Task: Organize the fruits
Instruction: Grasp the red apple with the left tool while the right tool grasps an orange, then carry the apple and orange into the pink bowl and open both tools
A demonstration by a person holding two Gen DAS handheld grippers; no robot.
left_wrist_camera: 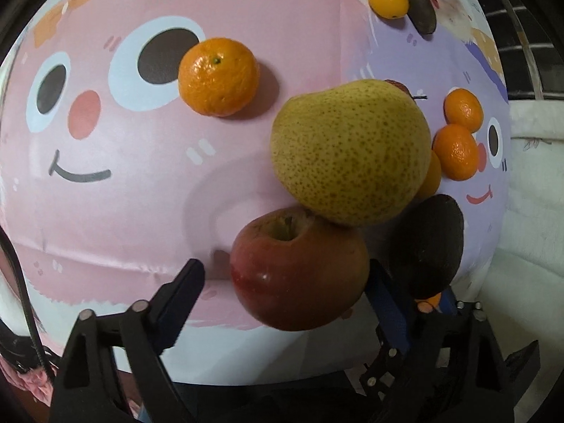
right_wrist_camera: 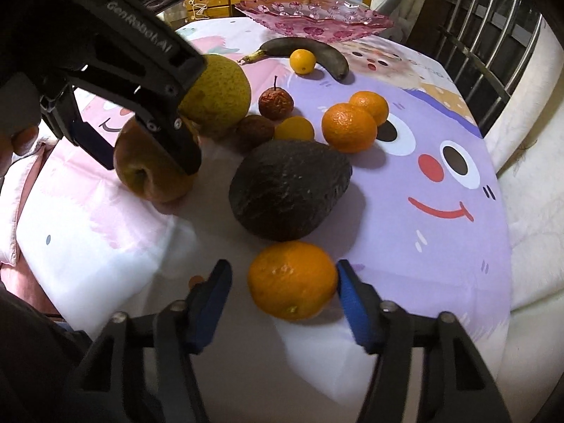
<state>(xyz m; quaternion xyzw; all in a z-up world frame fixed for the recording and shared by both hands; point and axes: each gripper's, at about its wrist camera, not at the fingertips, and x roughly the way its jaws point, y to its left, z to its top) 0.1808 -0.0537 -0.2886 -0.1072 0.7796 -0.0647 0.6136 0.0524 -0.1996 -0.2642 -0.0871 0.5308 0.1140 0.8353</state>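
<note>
My left gripper [left_wrist_camera: 283,278] is open around a red apple [left_wrist_camera: 299,271]; its right finger touches the apple and the left finger stands apart. The apple also shows in the right wrist view [right_wrist_camera: 151,162], under the left gripper [right_wrist_camera: 148,148]. A speckled yellow pear [left_wrist_camera: 350,151] leans on the apple. My right gripper [right_wrist_camera: 283,282] is open around an orange [right_wrist_camera: 292,280] lying on the cloth, with small gaps on both sides. A dark avocado [right_wrist_camera: 290,188] lies just beyond it.
A pink glass fruit plate [right_wrist_camera: 313,17] stands at the table's far edge. A blackened banana [right_wrist_camera: 317,53], a small yellow citrus [right_wrist_camera: 302,60], two mandarins [right_wrist_camera: 349,127], a wrinkled red fruit [right_wrist_camera: 275,104] and another mandarin [left_wrist_camera: 218,75] lie on the cartoon tablecloth [right_wrist_camera: 440,246].
</note>
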